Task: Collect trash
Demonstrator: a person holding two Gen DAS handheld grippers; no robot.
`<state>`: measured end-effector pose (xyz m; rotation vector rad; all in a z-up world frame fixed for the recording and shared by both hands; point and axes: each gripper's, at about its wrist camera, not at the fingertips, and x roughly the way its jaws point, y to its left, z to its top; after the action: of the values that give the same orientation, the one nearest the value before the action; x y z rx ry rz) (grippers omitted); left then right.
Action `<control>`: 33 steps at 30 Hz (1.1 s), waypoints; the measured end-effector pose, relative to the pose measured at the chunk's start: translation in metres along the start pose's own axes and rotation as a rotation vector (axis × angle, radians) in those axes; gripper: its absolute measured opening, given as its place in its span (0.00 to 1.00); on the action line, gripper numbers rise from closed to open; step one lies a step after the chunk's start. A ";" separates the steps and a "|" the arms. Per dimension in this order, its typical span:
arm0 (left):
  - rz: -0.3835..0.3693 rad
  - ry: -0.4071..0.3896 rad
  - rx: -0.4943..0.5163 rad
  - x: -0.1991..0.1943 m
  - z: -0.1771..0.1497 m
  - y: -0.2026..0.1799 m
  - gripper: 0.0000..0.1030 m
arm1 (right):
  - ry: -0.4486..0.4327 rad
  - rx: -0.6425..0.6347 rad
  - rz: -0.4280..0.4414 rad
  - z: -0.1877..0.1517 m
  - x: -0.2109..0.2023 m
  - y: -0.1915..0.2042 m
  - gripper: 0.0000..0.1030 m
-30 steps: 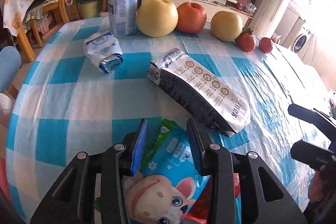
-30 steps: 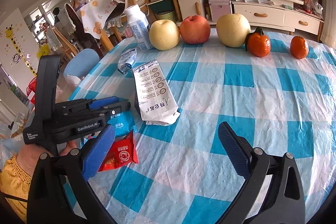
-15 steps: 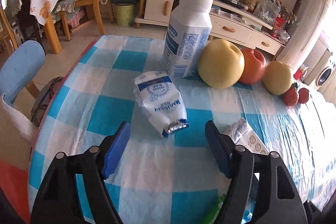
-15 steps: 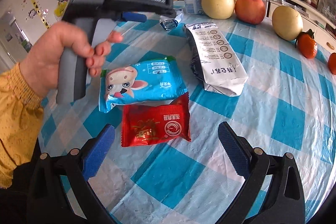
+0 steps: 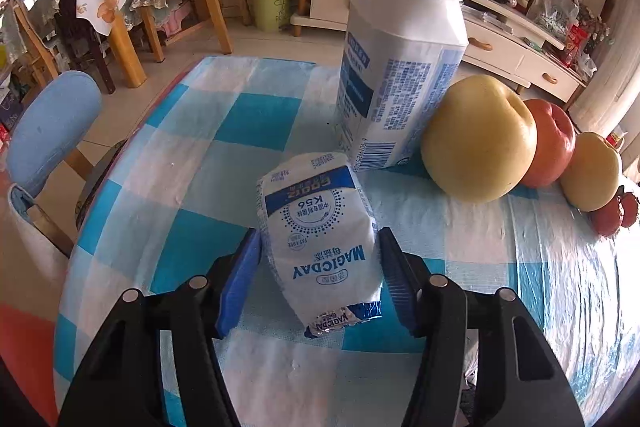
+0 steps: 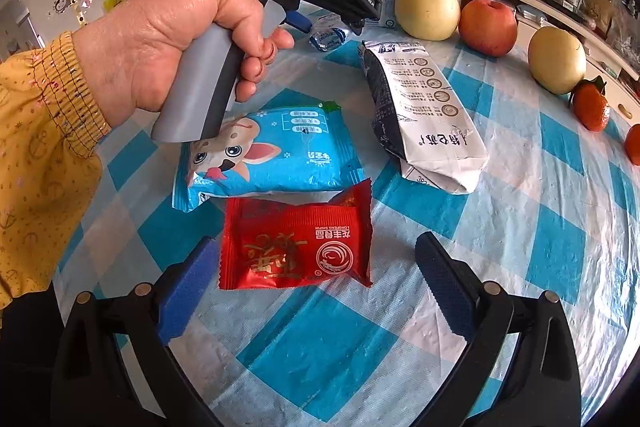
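A crumpled white and blue milk pouch (image 5: 320, 247) lies on the checked tablecloth. My left gripper (image 5: 318, 247) is open with one finger on each side of the pouch, close to its sides. The pouch also shows in the right wrist view (image 6: 328, 37). My right gripper (image 6: 316, 267) is open around a red snack wrapper (image 6: 296, 247). Beyond it lie a blue cartoon wrapper (image 6: 272, 155) and a flattened white carton (image 6: 424, 115).
A tall white bottle (image 5: 400, 67) stands just behind the pouch, with a yellow pear (image 5: 478, 139), a red apple (image 5: 552, 147) and another pear (image 5: 592, 175) to its right. Two oranges (image 6: 592, 107) lie at the far right. The table edge (image 5: 132, 131) and a blue chair (image 5: 48, 123) are on the left.
My left gripper moved forward from the blue wrapper to the milk pouch and now straddles it. My right gripper swung left and down over the red wrapper.
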<state>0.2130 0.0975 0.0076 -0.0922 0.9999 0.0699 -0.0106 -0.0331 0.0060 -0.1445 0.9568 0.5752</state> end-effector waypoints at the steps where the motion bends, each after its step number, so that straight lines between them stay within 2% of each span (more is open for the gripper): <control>1: -0.003 0.000 -0.001 -0.001 -0.002 0.001 0.58 | -0.002 -0.003 -0.001 0.000 0.000 0.001 0.96; 4: -0.006 -0.004 0.001 -0.008 -0.009 0.004 0.58 | -0.008 -0.010 -0.003 0.001 0.000 0.002 0.93; 6: -0.013 -0.009 -0.005 -0.013 -0.016 0.009 0.58 | -0.005 -0.017 -0.006 0.002 0.001 0.003 0.86; 13: -0.008 -0.082 0.028 -0.058 -0.044 0.018 0.58 | -0.017 -0.068 -0.044 0.001 0.003 0.010 0.77; 15: -0.006 -0.101 0.034 -0.073 -0.055 0.021 0.58 | -0.019 -0.086 -0.059 0.001 0.003 0.013 0.72; 28: -0.020 -0.224 -0.008 -0.172 -0.141 0.048 0.58 | -0.067 -0.119 -0.097 -0.005 -0.005 0.021 0.60; 32: 0.004 -0.266 -0.010 -0.190 -0.156 0.058 0.58 | -0.081 -0.112 -0.111 -0.006 -0.008 0.020 0.53; 33: 0.010 -0.273 -0.011 -0.192 -0.159 0.061 0.58 | -0.079 -0.110 -0.118 -0.006 -0.008 0.020 0.48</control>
<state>-0.0297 0.1374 0.0810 -0.0852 0.7273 0.0941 -0.0285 -0.0217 0.0112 -0.2732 0.8339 0.5213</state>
